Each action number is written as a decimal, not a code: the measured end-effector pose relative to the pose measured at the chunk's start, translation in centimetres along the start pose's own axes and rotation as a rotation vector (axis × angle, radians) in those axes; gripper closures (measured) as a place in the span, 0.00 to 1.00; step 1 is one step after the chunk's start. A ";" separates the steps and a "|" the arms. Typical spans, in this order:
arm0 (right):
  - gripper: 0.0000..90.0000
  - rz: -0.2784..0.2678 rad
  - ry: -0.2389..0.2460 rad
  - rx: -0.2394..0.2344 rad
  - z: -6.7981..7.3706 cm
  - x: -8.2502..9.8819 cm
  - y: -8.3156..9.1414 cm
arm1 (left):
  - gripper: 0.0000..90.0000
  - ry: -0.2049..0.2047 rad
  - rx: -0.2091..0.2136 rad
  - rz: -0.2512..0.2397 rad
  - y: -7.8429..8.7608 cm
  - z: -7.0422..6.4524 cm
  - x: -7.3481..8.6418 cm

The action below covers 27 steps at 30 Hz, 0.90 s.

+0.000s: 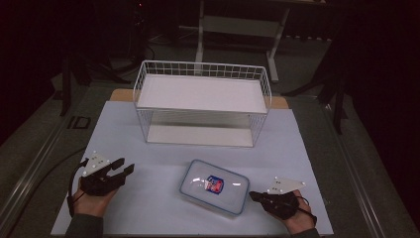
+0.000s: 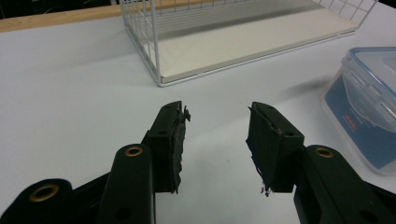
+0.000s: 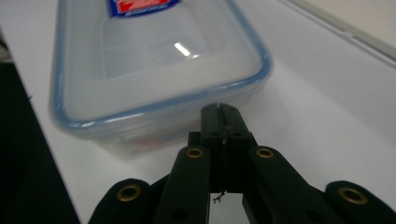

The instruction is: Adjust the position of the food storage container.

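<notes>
The right gripper (image 1: 253,196), jaws pressed together and empty, sits at the container's (image 1: 214,186) 3 o'clock end, nearest; left gripper (image 1: 124,167) gapes empty at 9.

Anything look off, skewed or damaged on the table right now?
The left gripper's pads look frayed, with loose threads hanging from their edges. The container lies at an angle to the basket, lid on and nothing spilled. The right gripper is shut right at its near edge; contact is unclear.
</notes>
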State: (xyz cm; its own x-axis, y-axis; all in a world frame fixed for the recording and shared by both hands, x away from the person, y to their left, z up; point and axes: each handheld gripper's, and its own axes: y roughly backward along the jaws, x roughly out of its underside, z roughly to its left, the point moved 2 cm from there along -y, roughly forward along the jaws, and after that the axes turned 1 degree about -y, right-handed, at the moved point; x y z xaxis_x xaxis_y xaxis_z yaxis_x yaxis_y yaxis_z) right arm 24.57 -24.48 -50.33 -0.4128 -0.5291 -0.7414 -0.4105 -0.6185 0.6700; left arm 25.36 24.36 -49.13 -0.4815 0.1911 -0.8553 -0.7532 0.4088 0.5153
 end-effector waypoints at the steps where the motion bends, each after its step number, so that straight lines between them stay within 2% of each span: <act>1: 1.00 0.008 0.010 -0.010 0.2 0.1 0.0 | 0.62 -0.001 -0.002 -0.003 0.0 0.0 0.0; 5: 0.99 0.035 0.024 -0.039 0.6 0.3 0.0 | 0.62 0.003 0.000 -0.014 0.0 0.0 0.0; 10: 0.99 0.058 0.029 -0.036 0.8 0.4 -0.4 | 0.62 -0.002 0.002 -0.012 0.0 -0.1 0.0; 22: 0.99 0.039 -0.004 0.004 0.3 -0.2 -1.5 | 0.61 -0.029 0.008 0.005 -0.3 -0.4 0.0; 27: 0.99 0.047 0.011 -0.024 0.6 -0.2 -1.4 | 0.61 -0.030 0.010 0.003 -0.3 -0.4 0.0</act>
State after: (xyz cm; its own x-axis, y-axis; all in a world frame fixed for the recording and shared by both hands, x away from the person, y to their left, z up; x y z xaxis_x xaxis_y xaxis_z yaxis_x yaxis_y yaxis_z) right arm 24.73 -23.14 -51.11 -0.4220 -0.5641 -0.7097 -0.3712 -0.6067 0.7029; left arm 25.38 23.89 -49.27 -0.4695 0.2191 -0.8553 -0.7475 0.4170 0.5171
